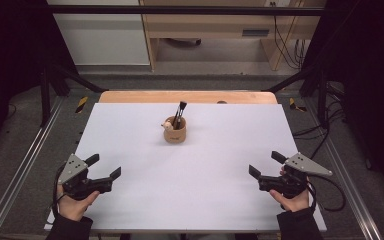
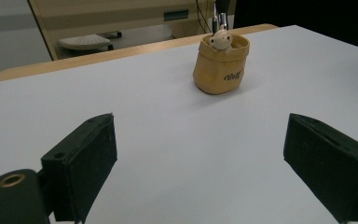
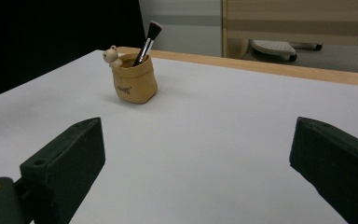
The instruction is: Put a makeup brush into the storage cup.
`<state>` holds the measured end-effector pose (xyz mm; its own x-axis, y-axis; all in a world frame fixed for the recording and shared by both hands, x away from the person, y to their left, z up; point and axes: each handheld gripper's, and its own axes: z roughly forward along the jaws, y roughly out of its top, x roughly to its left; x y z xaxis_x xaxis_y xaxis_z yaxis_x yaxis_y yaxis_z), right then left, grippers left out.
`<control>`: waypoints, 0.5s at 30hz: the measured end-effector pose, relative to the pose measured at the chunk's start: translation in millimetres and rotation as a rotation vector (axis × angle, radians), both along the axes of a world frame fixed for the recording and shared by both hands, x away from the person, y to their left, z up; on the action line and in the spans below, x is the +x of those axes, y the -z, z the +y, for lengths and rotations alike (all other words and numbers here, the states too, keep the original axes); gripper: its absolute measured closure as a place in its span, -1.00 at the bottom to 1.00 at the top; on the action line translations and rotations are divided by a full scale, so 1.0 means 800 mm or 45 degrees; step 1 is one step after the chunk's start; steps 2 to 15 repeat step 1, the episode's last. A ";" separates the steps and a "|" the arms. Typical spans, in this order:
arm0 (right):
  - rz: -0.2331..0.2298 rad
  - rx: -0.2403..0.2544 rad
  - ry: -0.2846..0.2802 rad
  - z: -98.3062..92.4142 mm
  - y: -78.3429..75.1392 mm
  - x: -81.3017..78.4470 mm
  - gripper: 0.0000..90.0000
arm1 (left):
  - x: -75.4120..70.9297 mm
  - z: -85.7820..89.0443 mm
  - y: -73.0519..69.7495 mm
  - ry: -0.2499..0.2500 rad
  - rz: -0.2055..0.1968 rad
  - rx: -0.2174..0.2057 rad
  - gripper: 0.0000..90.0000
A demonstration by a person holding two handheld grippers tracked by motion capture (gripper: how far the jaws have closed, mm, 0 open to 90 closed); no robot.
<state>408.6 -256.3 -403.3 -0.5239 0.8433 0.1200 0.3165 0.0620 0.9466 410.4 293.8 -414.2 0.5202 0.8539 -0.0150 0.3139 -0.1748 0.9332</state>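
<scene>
A tan sack-shaped pot (image 1: 175,132) (image 2: 221,65) (image 3: 134,82) stands upright on the white sheet, a little behind its middle. A small cream animal figure (image 1: 168,126) (image 2: 220,39) (image 3: 111,55) perches on its rim. A black-handled brush (image 1: 180,113) (image 3: 148,38) stands tilted inside it. My left gripper (image 1: 103,166) (image 2: 200,163) is open near the front left corner, held in a hand, with nothing between its jaws. My right gripper (image 1: 267,164) (image 3: 200,163) is open near the front right, also with nothing in it. Both point toward the pot from well short of it.
The white sheet (image 1: 190,200) covers a wooden table whose far edge (image 1: 187,96) shows behind it. Metal rails (image 1: 17,175) run along both sides. A cable (image 1: 330,192) trails from the right gripper. Behind the table stand a wooden desk (image 1: 215,30) and floor cables (image 1: 287,45).
</scene>
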 end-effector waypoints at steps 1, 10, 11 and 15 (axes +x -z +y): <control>0.000 0.001 0.001 0.000 0.000 0.000 -0.91 | 0.000 0.000 0.000 0.000 -0.001 0.001 -0.80; 0.000 0.001 0.001 0.000 0.000 0.000 -0.91 | 0.000 0.000 0.000 0.000 -0.001 0.001 -0.80; 0.000 0.001 0.001 0.000 0.000 0.000 -0.91 | 0.000 0.000 0.000 0.000 -0.001 0.001 -0.80; 0.000 0.001 0.001 0.000 0.000 0.000 -0.91 | 0.000 0.000 0.000 0.000 -0.001 0.001 -0.80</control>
